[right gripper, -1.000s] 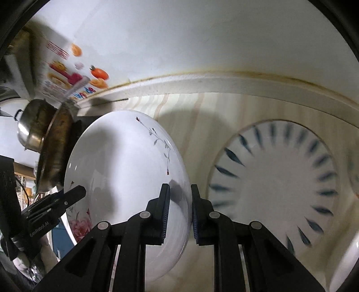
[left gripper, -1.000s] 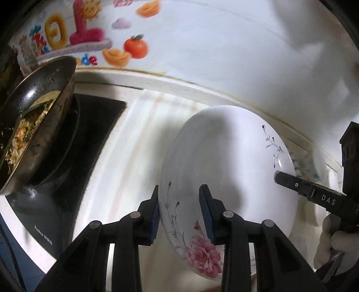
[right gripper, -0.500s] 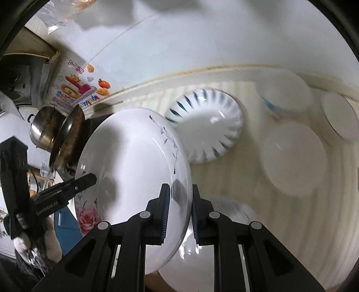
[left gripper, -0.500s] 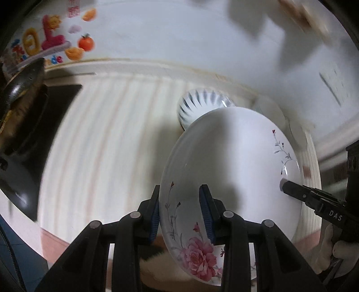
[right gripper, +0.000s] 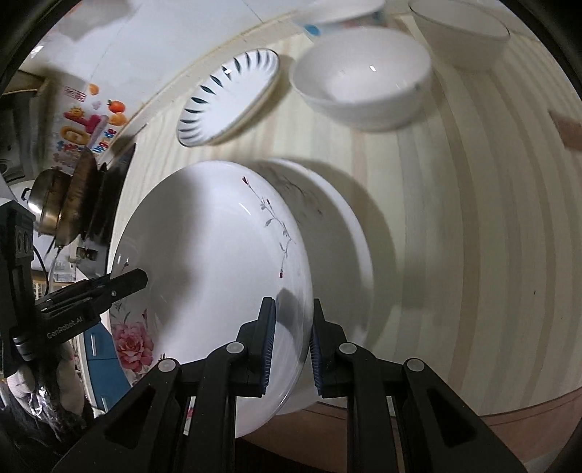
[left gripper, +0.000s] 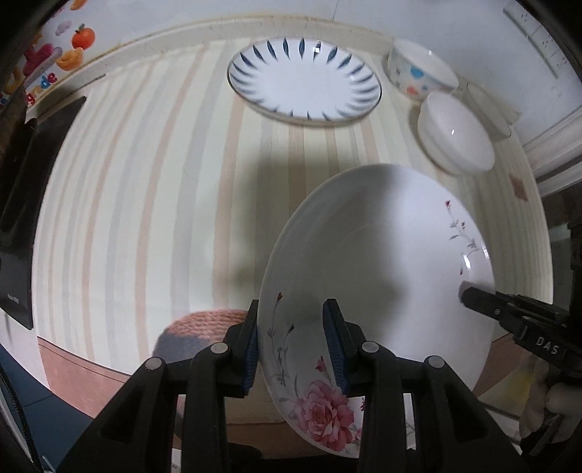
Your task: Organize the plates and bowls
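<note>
While clamped from two opposite sides, held clear above the striped table (left gripper: 145, 203): flowered plate (left gripper: 382, 283), tilted. Left gripper (left gripper: 293, 342) pinching the near rim beside the pink rose print, one blue-padded finger on the underside, the other on the inner face. Right gripper (right gripper: 291, 334) pinching the opposite rim close to the thin sprig print, fingers either side of the edge. Tip of the right gripper visible in the left wrist view against the plate's far edge; tip of the left gripper visible in the right wrist view likewise.

Directly beneath the flowered plate, seen from the right wrist: second floral plate (right gripper: 338, 233), lying on the table, partly covered. Below the flowered plate's left edge, at the table's front edge: round woven mat (left gripper: 207, 324).

Beyond the flowered plate, toward the wall: blue-petal plate (left gripper: 303, 83), flat on the table, well apart. Right of the blue-petal plate: dotted bowl (left gripper: 418, 72), near the wall; plain white bowl (left gripper: 454, 134) just in front of the dotted bowl. Further bowl (right gripper: 458, 22) behind the white bowl, partly cut off.

Far left of the flowered plate: dark cooktop (left gripper: 22, 218), pan (right gripper: 78, 196) and steel pot (right gripper: 43, 196) on top.
</note>
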Demonstrator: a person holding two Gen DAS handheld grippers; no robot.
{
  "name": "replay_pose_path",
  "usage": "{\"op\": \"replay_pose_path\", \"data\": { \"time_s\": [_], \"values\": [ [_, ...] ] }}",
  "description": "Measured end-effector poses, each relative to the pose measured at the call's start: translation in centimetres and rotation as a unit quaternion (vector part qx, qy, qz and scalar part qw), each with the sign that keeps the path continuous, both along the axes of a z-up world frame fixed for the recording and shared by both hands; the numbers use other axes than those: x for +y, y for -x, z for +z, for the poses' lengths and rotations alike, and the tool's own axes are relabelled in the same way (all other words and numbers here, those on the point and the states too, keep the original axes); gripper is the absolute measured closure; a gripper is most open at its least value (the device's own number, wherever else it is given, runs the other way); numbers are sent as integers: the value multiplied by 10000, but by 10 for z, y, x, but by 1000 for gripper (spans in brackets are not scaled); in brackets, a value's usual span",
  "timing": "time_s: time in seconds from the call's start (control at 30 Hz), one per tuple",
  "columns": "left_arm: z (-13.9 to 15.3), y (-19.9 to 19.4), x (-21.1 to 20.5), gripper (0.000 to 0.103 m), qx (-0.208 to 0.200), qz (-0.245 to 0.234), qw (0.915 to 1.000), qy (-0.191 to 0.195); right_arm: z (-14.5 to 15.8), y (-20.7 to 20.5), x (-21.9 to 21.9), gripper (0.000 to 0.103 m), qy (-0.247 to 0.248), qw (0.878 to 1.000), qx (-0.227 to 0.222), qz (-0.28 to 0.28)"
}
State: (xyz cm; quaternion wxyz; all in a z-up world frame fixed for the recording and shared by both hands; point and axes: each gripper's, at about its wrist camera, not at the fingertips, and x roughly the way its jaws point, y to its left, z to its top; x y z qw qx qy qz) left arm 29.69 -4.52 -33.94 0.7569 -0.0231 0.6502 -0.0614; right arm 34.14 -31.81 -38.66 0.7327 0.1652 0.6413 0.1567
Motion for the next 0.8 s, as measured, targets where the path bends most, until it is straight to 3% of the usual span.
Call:
{"op": "replay_pose_path", "data": {
  "time_s": [0.8],
  "values": [
    [-32, -13, -15, 73, 380, -184, 9990, -125, -4, -18, -2, 84, 379, 9993, -15, -67]
  ]
}}
